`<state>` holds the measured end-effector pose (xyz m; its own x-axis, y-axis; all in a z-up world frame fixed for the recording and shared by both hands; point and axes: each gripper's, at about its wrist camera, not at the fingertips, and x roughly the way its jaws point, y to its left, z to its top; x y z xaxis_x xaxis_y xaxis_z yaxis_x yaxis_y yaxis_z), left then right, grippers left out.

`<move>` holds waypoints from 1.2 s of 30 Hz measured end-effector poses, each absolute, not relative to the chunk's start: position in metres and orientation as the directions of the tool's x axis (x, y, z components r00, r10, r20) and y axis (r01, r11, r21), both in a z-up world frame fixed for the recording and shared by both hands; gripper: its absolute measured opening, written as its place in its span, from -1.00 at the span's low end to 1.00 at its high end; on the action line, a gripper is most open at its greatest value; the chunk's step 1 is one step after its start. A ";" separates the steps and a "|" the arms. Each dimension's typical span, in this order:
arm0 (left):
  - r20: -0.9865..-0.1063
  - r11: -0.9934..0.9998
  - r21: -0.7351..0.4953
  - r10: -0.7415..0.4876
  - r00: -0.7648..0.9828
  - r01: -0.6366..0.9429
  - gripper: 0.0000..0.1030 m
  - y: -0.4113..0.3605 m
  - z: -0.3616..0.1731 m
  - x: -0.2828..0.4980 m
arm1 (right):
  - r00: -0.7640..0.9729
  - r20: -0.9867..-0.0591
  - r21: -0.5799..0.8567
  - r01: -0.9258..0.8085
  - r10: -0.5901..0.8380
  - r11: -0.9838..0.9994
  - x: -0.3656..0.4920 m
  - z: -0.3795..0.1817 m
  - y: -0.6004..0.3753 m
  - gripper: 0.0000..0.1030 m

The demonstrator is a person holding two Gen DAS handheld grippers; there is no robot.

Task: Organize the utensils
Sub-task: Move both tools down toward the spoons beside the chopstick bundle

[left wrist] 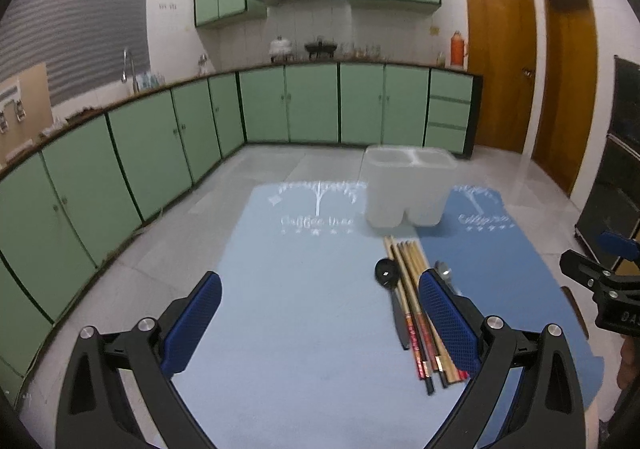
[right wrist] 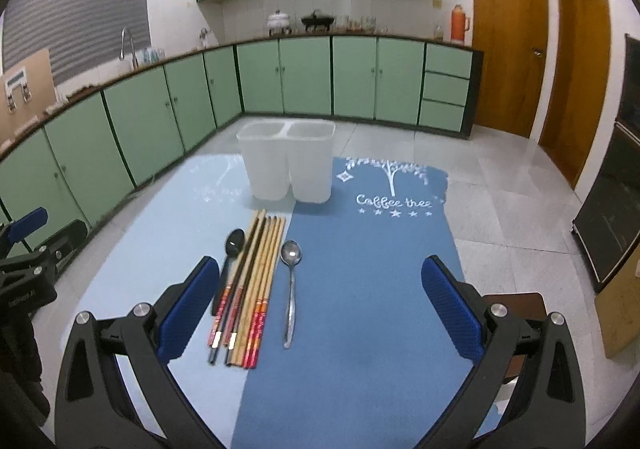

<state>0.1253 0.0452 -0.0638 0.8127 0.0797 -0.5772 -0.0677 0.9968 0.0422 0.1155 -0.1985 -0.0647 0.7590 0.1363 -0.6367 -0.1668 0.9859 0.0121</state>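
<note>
A bundle of chopsticks (about eight sticks; the exact count cannot be told) lies on the seam between one pale mat and one darker blue mat. Two spoons flank the bundle: one black spoon touching its left side, one metal spoon just beside its right. Beyond the bundle's far tips stands one white two-compartment holder. Bare mat lies open right of the bundle. The right gripper and left gripper hover near the bundle, fingers apart, holding nothing.
</note>
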 end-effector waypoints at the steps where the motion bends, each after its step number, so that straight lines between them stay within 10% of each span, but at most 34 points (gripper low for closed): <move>1: -0.590 0.997 0.042 0.079 0.804 -0.067 0.82 0.046 -0.069 0.132 | 0.749 -0.648 0.012 -0.172 0.139 0.985 0.124 -0.070 -0.197 0.90; 11: -0.767 1.000 0.025 0.017 0.641 0.002 0.73 0.033 -0.151 0.199 | 0.577 -0.802 0.032 -0.217 0.155 0.976 0.179 -0.143 -0.183 0.48; 36: -0.850 0.999 0.025 0.001 0.526 0.039 0.71 0.016 -0.209 0.251 | 0.483 -0.858 0.083 -0.206 0.175 0.975 0.210 -0.188 -0.190 0.38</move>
<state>0.2513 0.0164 -0.2087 0.5260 0.0009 -0.8505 0.0391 0.9989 0.0252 0.2102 -0.1897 -0.1878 0.4833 0.1749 -0.8578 -0.2063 0.9750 0.0825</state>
